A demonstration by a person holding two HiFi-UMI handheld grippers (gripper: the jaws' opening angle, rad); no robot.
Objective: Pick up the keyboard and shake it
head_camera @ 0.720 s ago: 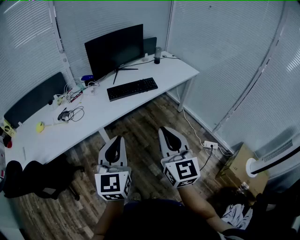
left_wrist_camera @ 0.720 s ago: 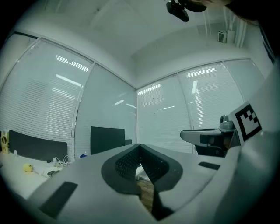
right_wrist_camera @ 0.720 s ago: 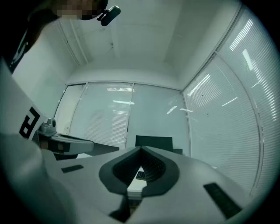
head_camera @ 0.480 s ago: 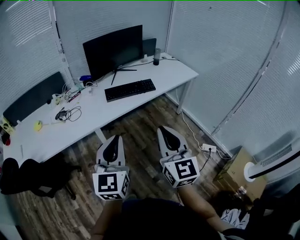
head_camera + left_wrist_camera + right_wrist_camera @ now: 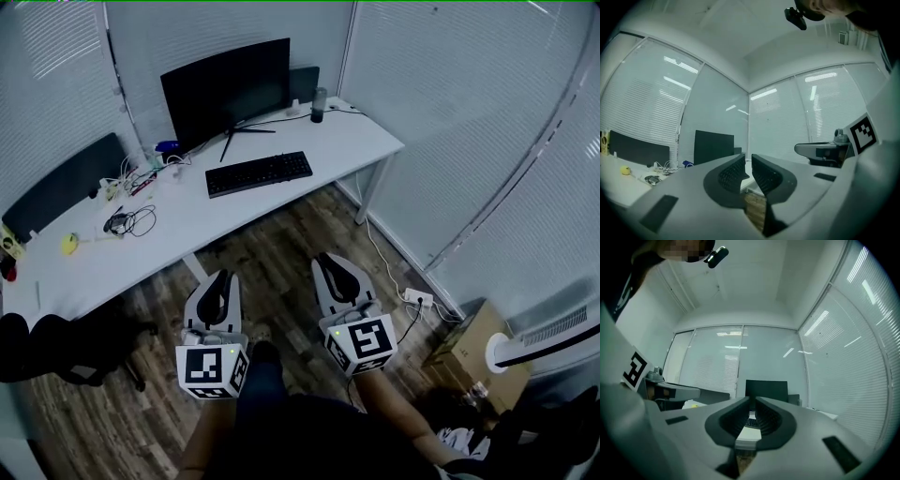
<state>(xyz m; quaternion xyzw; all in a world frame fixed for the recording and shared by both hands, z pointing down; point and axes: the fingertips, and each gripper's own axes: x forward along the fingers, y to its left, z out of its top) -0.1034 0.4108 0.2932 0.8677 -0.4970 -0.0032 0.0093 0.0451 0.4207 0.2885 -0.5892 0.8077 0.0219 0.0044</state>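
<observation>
Left gripper [image 5: 222, 277] and right gripper [image 5: 329, 261] are seen shut, empty; the far keyboard [image 5: 259, 173] is untouched. The right-hand cardboard box [image 5: 466, 330] is shown only by the head view.

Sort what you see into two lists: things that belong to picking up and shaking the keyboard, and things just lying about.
For the job:
keyboard
left hand-held gripper, shut, empty
right hand-held gripper, shut, empty

Lying about:
monitor
cables
yellow object
chair
box
</observation>
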